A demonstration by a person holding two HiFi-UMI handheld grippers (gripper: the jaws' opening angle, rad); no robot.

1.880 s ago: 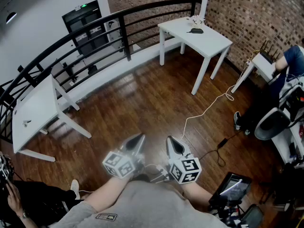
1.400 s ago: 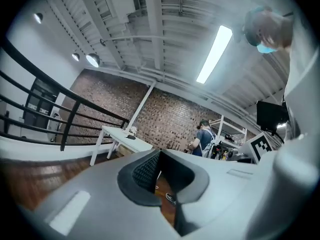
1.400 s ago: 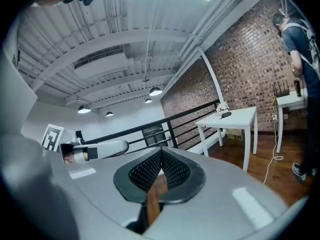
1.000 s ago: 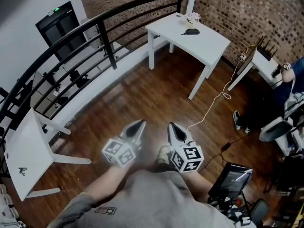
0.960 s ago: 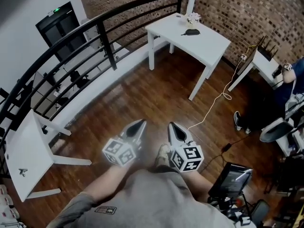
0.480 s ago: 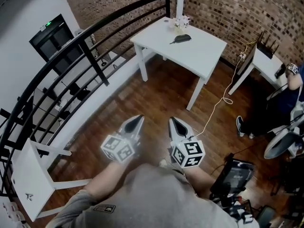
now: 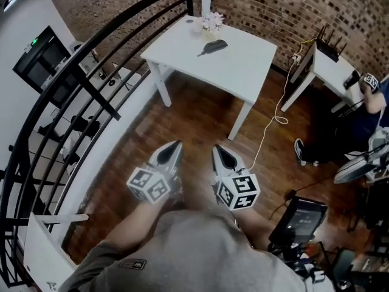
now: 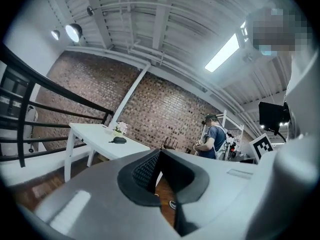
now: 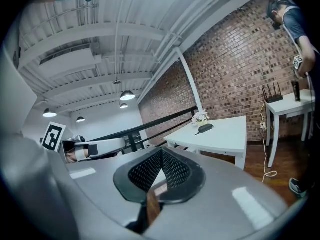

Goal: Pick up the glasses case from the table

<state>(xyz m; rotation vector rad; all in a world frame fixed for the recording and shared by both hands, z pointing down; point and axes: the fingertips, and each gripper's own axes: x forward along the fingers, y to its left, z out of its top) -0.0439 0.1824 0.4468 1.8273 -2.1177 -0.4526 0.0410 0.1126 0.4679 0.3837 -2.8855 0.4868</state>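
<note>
Our left gripper [image 7: 173,148] and our right gripper [image 7: 219,153] were both closed tight, with nothing in them. The dark glasses case [image 7: 213,45] lay on the white table [image 7: 243,78], near some little flowers [image 7: 211,22], well away from both grippers.

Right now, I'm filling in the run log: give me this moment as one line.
stage: before grasp | glasses case: on white table, untouched | left gripper: shut, empty | right gripper: shut, empty
</note>
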